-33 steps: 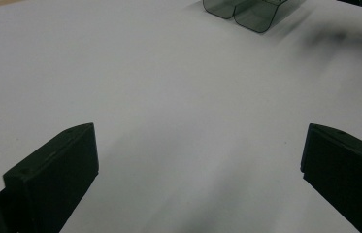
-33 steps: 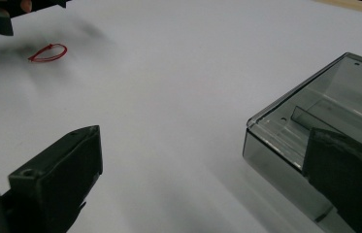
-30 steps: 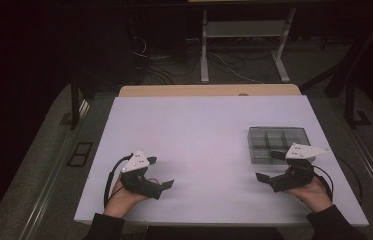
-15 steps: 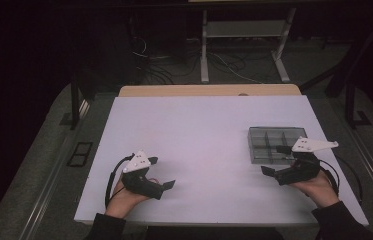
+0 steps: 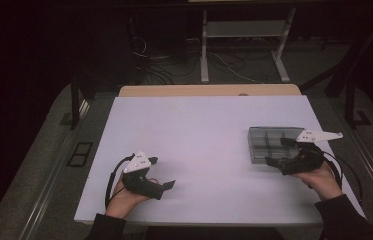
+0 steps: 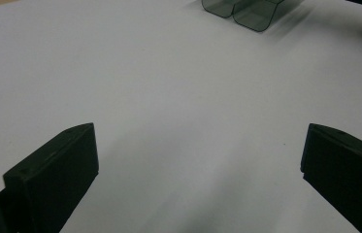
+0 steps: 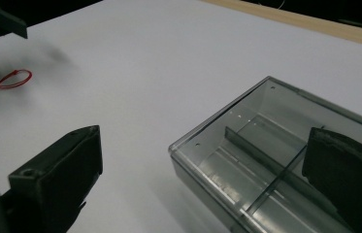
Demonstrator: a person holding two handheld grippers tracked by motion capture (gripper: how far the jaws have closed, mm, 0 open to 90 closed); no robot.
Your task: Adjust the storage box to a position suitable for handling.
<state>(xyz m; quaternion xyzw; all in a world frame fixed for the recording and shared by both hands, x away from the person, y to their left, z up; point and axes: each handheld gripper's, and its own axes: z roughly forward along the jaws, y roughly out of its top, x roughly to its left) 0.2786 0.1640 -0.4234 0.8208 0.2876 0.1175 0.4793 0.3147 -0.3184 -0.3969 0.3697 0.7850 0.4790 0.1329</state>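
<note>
A clear compartmented box point(image 5: 270, 144) is being seen on the right side of the white counter point(image 5: 199, 130), its dividers splitting it into several cells, and no contents can be made out in the cells being shown in the right gripper view. The right hand-held gripper point(image 5: 280, 152) is being held at the box's near right corner, jaws spread wide, with one jaw being shown over the box's interior and the other out over bare counter just beside the box's wall. The left hand-held gripper point(image 5: 166, 180) is being held low over the near left part of the counter, well apart from the box, jaws also spread with nothing between them. A small red rubber band point(image 7: 12, 79) is being seen lying flat on the counter close to the left hand-held gripper. The box's far end is being cut off in both gripper views, and the room beyond the counter is too dark to be read.
</note>
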